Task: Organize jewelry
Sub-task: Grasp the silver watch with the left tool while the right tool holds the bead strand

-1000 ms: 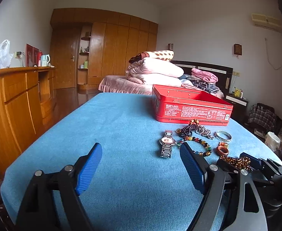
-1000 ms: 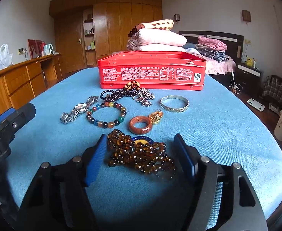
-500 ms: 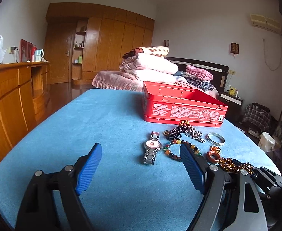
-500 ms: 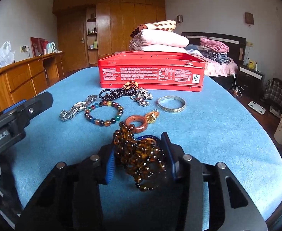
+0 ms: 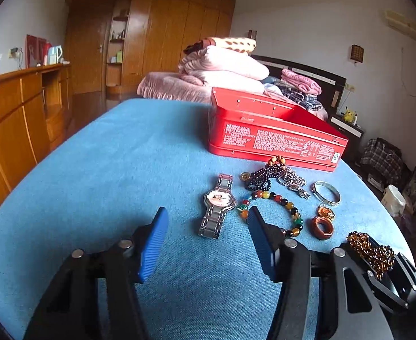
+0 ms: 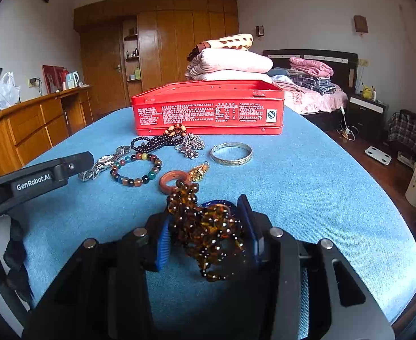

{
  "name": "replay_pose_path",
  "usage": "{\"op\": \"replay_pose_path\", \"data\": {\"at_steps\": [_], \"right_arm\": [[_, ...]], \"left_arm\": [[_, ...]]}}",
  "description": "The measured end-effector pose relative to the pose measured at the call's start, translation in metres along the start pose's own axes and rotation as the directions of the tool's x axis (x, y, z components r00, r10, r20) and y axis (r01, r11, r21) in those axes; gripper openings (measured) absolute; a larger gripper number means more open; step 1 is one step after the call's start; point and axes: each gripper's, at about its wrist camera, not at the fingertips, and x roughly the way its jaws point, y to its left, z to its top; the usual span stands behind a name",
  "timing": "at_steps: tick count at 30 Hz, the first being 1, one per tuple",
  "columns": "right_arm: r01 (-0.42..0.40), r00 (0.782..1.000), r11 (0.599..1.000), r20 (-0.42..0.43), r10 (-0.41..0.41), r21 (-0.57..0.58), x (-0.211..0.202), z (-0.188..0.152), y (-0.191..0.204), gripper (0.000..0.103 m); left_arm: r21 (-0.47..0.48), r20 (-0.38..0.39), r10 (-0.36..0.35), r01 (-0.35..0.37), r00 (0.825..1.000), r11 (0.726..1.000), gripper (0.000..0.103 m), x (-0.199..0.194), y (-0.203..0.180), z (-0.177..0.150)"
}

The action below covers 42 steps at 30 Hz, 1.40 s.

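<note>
Two grippers: "GenRobot.AI"-marked left gripper [image 5: 208, 238] spread, right gripper [image 6: 208, 226] pinching amber bead necklace [image 6: 205, 226].

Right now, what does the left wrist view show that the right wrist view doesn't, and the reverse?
Left wrist only: the open left hand-held gripper over bare blue cloth, and the inside of the red tin.
Right wrist only: the right hand-held gripper shut on the amber bead necklace.
Both: the watch, multicolored bracelet and silver bangle.
</note>
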Motion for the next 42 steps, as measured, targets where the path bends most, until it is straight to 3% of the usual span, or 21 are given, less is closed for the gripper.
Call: {"op": "replay_pose_path", "data": {"at_steps": [2, 4, 14, 19, 27, 35, 39, 42], "right_arm": [[-0.004, 1.000, 1.000, 0.003, 0.004, 0.002, 0.000, -0.001, -0.001, 0.041], [-0.006, 1.000, 1.000, 0.006, 0.006, 0.004, 0.000, -0.002, -0.001, 0.041], [-0.009, 1.000, 1.000, 0.010, 0.009, 0.007, 0.001, -0.002, -0.002, 0.041], [-0.008, 1.000, 1.000, 0.008, 0.008, 0.006, 0.000, -0.002, -0.003, 0.041], [0.006, 1.000, 1.000, -0.009, -0.006, -0.003, 0.002, 0.001, -0.002, 0.042], [0.018, 1.000, 1.000, -0.012, -0.018, -0.007, 0.003, 0.000, 0.001, 0.044], [0.017, 1.000, 1.000, -0.012, -0.017, -0.006, 0.003, 0.001, 0.001, 0.044], [0.015, 1.000, 1.000, -0.010, -0.015, -0.006, 0.003, 0.001, 0.001, 0.045]], "left_arm": [[-0.007, -0.044, -0.002, 0.002, 0.999, 1.000, 0.055, 0.006, 0.001, 0.002], [-0.009, -0.076, -0.005, 0.004, 0.997, 1.000, 0.045, 0.012, 0.001, 0.002], [0.022, -0.111, -0.013, 0.015, 0.994, 1.000, 0.017, 0.020, -0.007, 0.004], [0.022, -0.108, -0.034, 0.036, 0.994, 0.999, 0.016, 0.018, -0.007, 0.004], [-0.038, -0.038, -0.074, 0.072, 0.997, 0.997, 0.016, 0.001, 0.002, 0.001], [-0.036, -0.112, -0.064, 0.061, 0.992, 0.997, 0.017, 0.013, -0.001, 0.000], [-0.030, -0.128, -0.058, 0.055, 0.990, 0.998, 0.028, 0.018, -0.007, 0.004], [0.005, -0.134, -0.027, 0.028, 0.991, 1.000, 0.029, 0.020, -0.014, 0.005]]}}
